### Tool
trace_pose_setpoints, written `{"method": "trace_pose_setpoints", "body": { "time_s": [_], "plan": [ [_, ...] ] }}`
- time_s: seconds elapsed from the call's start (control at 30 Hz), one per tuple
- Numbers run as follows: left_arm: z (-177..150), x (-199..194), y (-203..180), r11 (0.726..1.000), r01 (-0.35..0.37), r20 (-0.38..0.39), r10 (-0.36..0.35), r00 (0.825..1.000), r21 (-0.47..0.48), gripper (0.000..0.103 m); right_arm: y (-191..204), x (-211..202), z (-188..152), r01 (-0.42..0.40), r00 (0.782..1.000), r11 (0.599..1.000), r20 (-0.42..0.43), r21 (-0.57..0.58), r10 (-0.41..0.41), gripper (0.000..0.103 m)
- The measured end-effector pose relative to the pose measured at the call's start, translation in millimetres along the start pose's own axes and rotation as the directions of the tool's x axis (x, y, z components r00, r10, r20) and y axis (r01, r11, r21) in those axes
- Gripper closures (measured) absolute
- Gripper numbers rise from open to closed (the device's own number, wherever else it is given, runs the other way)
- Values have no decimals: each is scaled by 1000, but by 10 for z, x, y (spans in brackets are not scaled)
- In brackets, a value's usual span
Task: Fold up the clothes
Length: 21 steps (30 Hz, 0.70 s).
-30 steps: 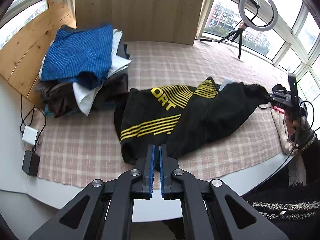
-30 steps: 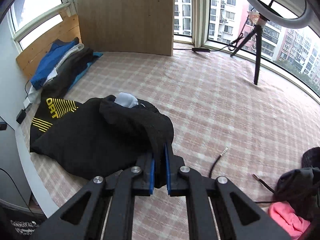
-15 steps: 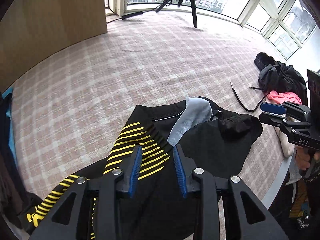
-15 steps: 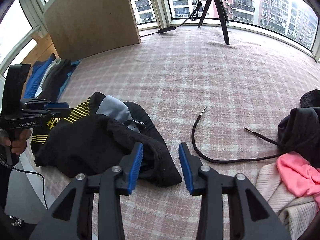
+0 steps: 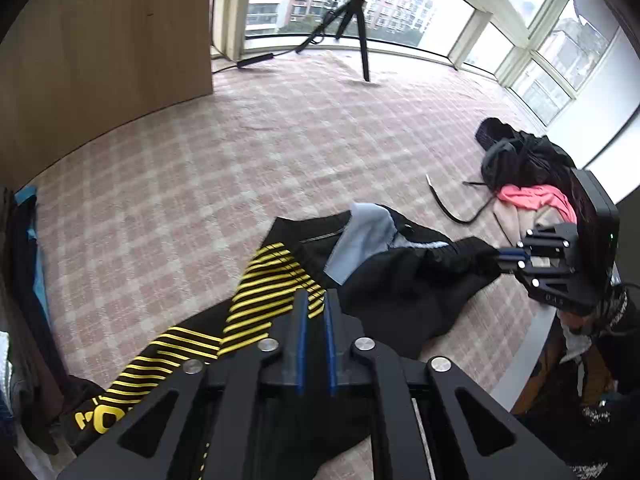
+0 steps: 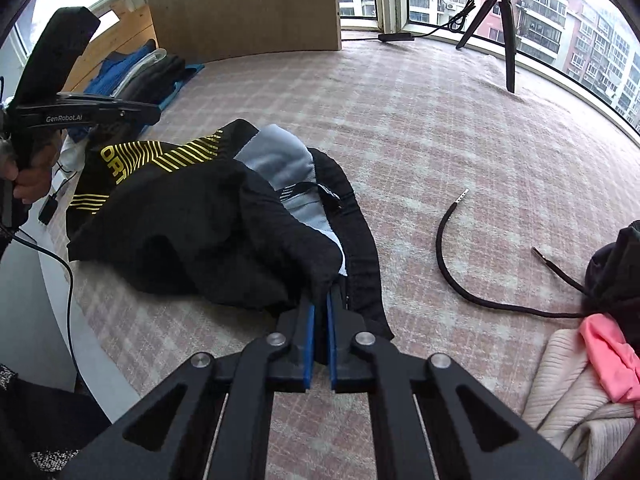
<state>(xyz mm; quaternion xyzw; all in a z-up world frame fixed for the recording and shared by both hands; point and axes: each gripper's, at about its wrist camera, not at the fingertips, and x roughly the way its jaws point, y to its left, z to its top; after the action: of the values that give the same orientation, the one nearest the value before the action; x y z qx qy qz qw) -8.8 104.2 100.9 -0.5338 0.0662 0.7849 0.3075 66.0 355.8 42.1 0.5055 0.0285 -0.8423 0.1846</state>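
Note:
A black garment [image 5: 400,292] with yellow stripes, yellow lettering and a grey lining lies crumpled on the checked cloth [image 5: 240,152]. My left gripper [image 5: 313,304] is shut on its striped end, pads almost together over the fabric. In the right wrist view the garment [image 6: 192,216] stretches leftwards to that left gripper [image 6: 154,112], held by a hand. My right gripper [image 6: 320,304] is shut on the black edge by the waistband; the left wrist view shows the right gripper [image 5: 500,258] pinching that end at the right.
A black drawstring cord [image 6: 448,256] lies loose on the cloth. Unfolded clothes, pink [image 6: 608,352] and cream, are heaped at the right. Folded clothes [image 6: 132,68] are stacked at the far left by a wooden board [image 5: 100,60]. A tripod [image 5: 360,32] stands by the windows.
Half a second ago both grippers stood open over the garment; now each has shut on one end of it. The left gripper sits lower over the stripes.

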Motion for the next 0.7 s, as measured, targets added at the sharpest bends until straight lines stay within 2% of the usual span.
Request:
{"method": "trace_pose_setpoints", "body": {
  "time_s": [0.03,0.07,0.13,0.17,0.2,0.3,0.37,0.43,0.47,0.53,0.6,0.7],
  "plan": [
    [-31,43,-70,1000,17,-16,-17,1000,25,61,-27,-46,5,8,1000,1000,10,3,-8,98],
    [-61,112,-92,1000,17,-28,-16,999,26,59,-56,-94,14,16,1000,1000,22,8,-16,98],
    [-120,248,-135,1000,17,-52,-16,999,26,69,-105,-186,22,15,999,1000,41,13,-15,98],
    [-153,313,-158,999,21,-64,-19,998,25,79,-118,-231,18,19,999,1000,49,10,-20,98],
    [-214,338,-191,998,54,-78,-53,996,12,102,-102,-250,25,29,998,1000,55,2,-29,98],
    [-452,362,-367,989,151,-122,-150,981,-5,102,-18,-280,0,41,998,998,55,-39,-39,98],
    [-701,331,-608,975,219,-182,-211,960,25,101,-8,-251,-93,39,999,996,11,-76,-38,98],
    [-903,236,-750,975,217,-210,-204,956,39,97,-22,-222,-206,34,999,993,-37,-111,-38,97],
    [-991,185,-812,976,212,-220,-197,956,46,95,-54,-235,-223,29,999,994,-40,-106,-33,97],
    [-923,25,-786,993,112,-156,-104,982,44,94,-125,-275,-225,18,999,997,-31,-81,-20,94],
    [-796,-109,-753,999,5,-66,-3,998,40,95,-197,-316,-226,7,1000,998,-21,-55,-8,89],
    [-530,-50,-769,992,-106,25,105,994,64,82,-304,-377,-228,-10,1000,1000,-6,-17,10,87]
  ]
}}
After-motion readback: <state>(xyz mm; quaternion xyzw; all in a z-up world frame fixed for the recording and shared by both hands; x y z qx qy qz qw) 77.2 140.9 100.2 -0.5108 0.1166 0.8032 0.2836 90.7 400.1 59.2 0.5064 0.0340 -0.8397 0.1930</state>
